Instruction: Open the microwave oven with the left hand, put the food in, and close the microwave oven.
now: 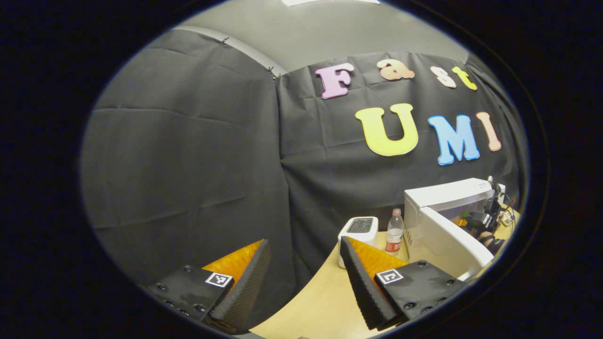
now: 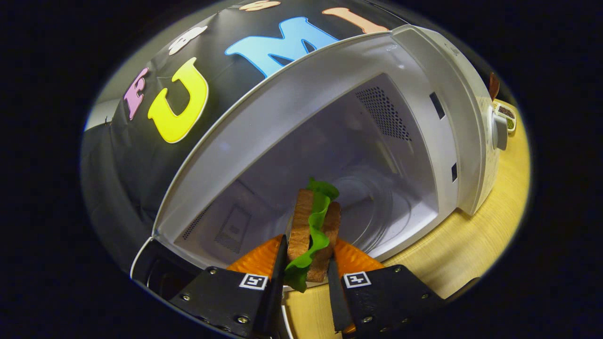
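A white microwave oven point(image 2: 466, 117) stands on the wooden table with its door swung open; its bare cavity and round turntable point(image 2: 372, 202) face me in the right gripper view. My right gripper point(image 2: 306, 261) is shut on a sandwich point(image 2: 301, 226), two brown bread slices with green lettuce between them, held on edge just in front of the cavity opening. In the left gripper view the microwave oven point(image 1: 447, 195) sits far off at the right with its door point(image 1: 452, 235) hanging open. My left gripper point(image 1: 304, 263) is open, holding nothing, back from the oven over the table's left edge.
A small white appliance point(image 1: 359, 230) and a clear plastic bottle point(image 1: 395, 231) stand left of the microwave by the black cloth wall. Small dishes point(image 2: 508, 117) sit on the table point(image 2: 490, 221) beyond the oven's control side. The other gripper and hand point(image 1: 490, 221) show near the oven opening.
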